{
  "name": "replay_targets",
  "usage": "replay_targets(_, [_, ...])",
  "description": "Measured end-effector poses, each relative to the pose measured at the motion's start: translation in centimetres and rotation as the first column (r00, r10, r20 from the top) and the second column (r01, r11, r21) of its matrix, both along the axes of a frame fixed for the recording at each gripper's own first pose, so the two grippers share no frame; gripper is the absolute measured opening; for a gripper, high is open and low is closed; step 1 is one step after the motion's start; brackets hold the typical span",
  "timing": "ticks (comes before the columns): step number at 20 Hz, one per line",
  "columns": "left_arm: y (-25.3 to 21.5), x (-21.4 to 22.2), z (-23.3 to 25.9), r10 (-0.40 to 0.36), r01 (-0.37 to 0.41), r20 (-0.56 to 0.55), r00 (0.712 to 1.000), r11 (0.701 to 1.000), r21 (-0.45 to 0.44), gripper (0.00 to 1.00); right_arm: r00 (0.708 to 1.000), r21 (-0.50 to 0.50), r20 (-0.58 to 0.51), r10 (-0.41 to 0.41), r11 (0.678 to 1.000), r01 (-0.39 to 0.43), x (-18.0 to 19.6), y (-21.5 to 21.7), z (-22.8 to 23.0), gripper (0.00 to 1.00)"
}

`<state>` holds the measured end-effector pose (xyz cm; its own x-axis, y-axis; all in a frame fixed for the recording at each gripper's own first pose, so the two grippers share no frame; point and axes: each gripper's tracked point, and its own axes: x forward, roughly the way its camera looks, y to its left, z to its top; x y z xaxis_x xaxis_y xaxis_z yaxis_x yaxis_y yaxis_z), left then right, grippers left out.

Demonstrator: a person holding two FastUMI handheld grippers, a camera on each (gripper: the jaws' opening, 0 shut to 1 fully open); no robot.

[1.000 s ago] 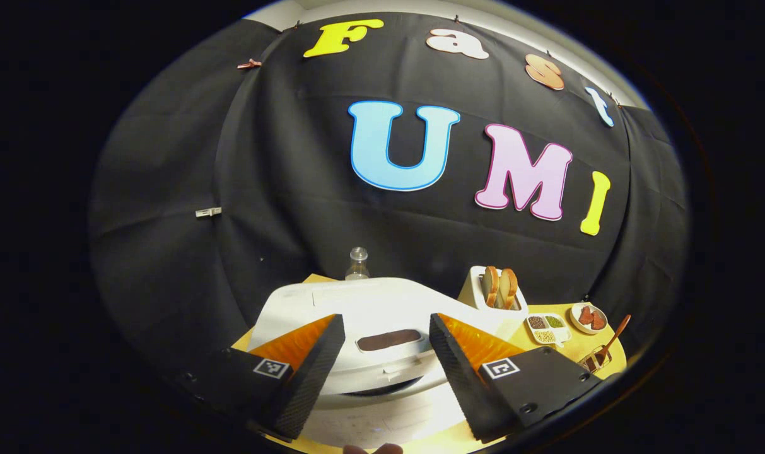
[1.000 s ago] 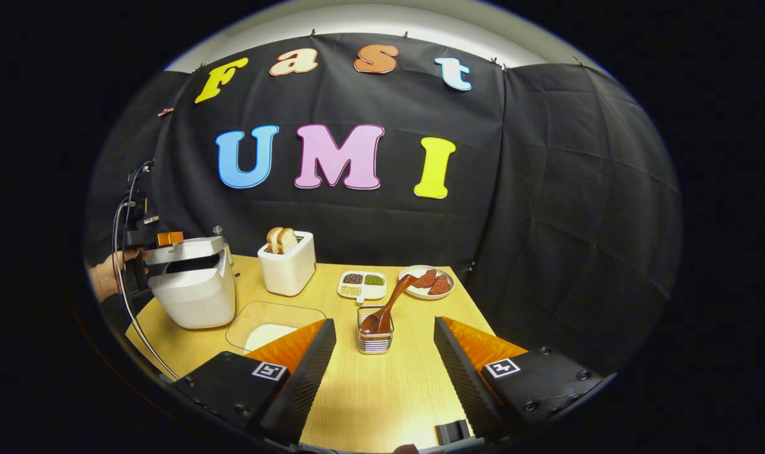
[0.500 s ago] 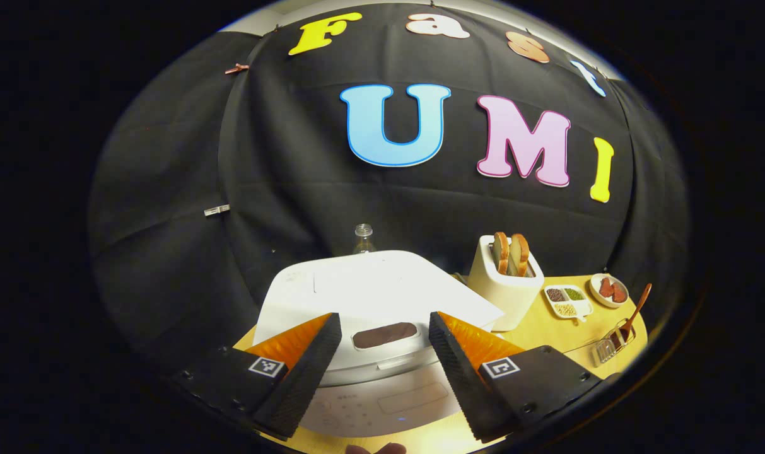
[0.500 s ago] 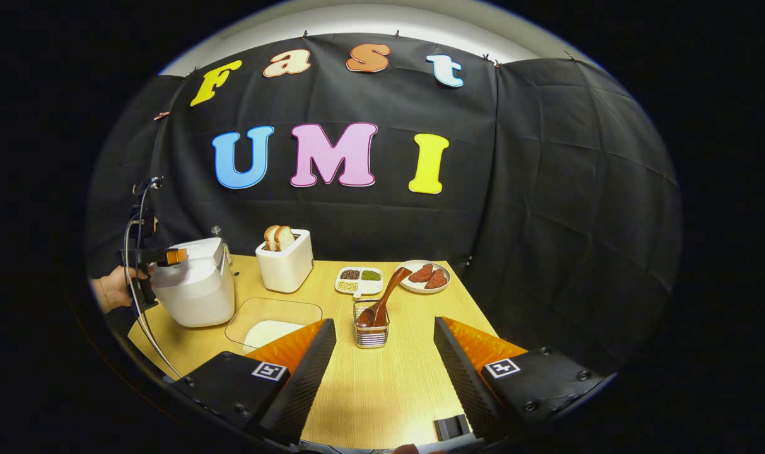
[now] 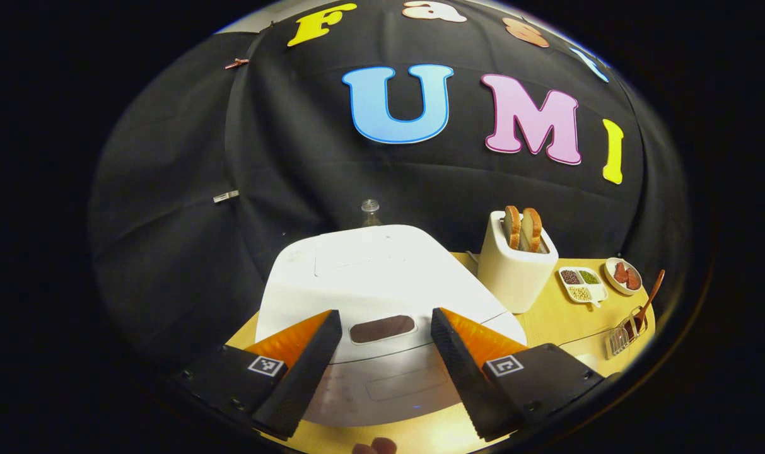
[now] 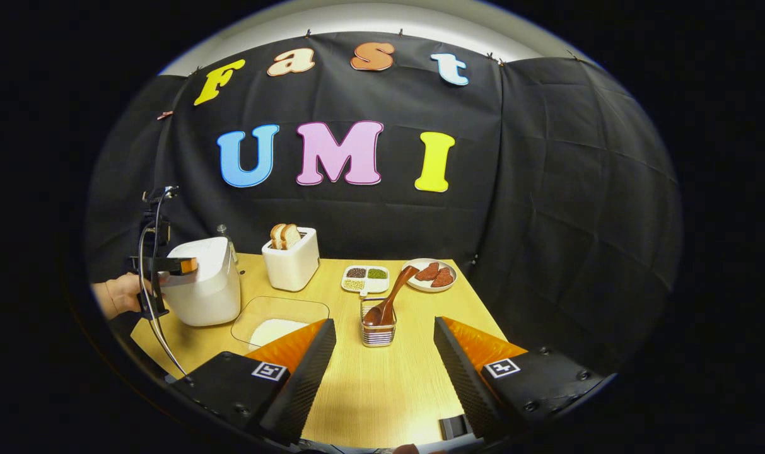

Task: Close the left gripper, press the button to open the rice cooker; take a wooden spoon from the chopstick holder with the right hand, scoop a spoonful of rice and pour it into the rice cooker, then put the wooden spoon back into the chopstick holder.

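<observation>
The white rice cooker (image 5: 369,271) stands with its lid down, right in front of my left gripper (image 5: 384,313). That gripper is open, its fingers on either side of the dark panel (image 5: 382,329) on the lid's front. In the right gripper view the rice cooker (image 6: 202,284) sits at the table's left, with the left gripper (image 6: 168,265) at its front top edge and a hand (image 6: 120,293) holding it. The wooden spoon (image 6: 391,296) leans bowl-down in the wire chopstick holder (image 6: 378,331). My right gripper (image 6: 383,323) hangs open just short of the holder. A clear tray of rice (image 6: 275,328) lies beside it.
A white toaster (image 6: 291,265) with two bread slices stands behind the tray. Behind the holder lie a divided dish of beans (image 6: 365,277) and a plate of red slices (image 6: 431,275). A bottle (image 6: 223,232) stands behind the cooker. The table's right edge meets the black cloth.
The cooker's lid, ajar one second ago, has come down and is closed. The left gripper has dropped lower along the cooker's front. The right gripper has barely moved.
</observation>
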<state>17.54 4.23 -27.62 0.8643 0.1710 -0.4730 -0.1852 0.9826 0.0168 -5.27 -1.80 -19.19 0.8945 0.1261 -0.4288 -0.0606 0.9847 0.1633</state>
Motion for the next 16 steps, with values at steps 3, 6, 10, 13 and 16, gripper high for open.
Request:
replay_targets(3, [0.1, 0.3, 0.0, -0.032, 0.033, -0.019, 0.999, 0.999, 0.010, 1.00, 1.000, 0.000, 0.002, 0.012, 1.000, -0.012, -0.1, 0.5, 0.1, 0.98])
replay_targets(6, [0.3, 0.5, 0.6, -0.034, 0.034, 0.001, 0.999, 0.999, 0.007, 1.00, 0.999, -0.023, 0.029, 0.022, 1.000, -0.021, -0.1, 0.2, 0.8, 0.98])
replay_targets(10, [0.6, 0.3, 1.9, -0.038, 0.039, 0.066, 0.997, 0.999, -0.026, 0.98, 0.999, -0.004, 0.045, 0.010, 1.000, -0.010, 0.0, -0.4, 1.4, 0.97])
replay_targets(13, [0.9, -0.2, 4.2, -0.049, 0.053, 0.133, 0.990, 0.998, -0.026, 0.95, 0.999, 0.005, 0.052, 0.005, 1.000, -0.006, 0.4, -0.9, 1.7, 0.98])
replay_targets(16, [0.9, -0.9, 6.5, -0.069, 0.068, 0.174, 0.982, 0.998, 0.011, 0.96, 0.998, 0.005, 0.060, 0.015, 1.000, -0.016, 1.1, -0.8, 2.0, 0.98])
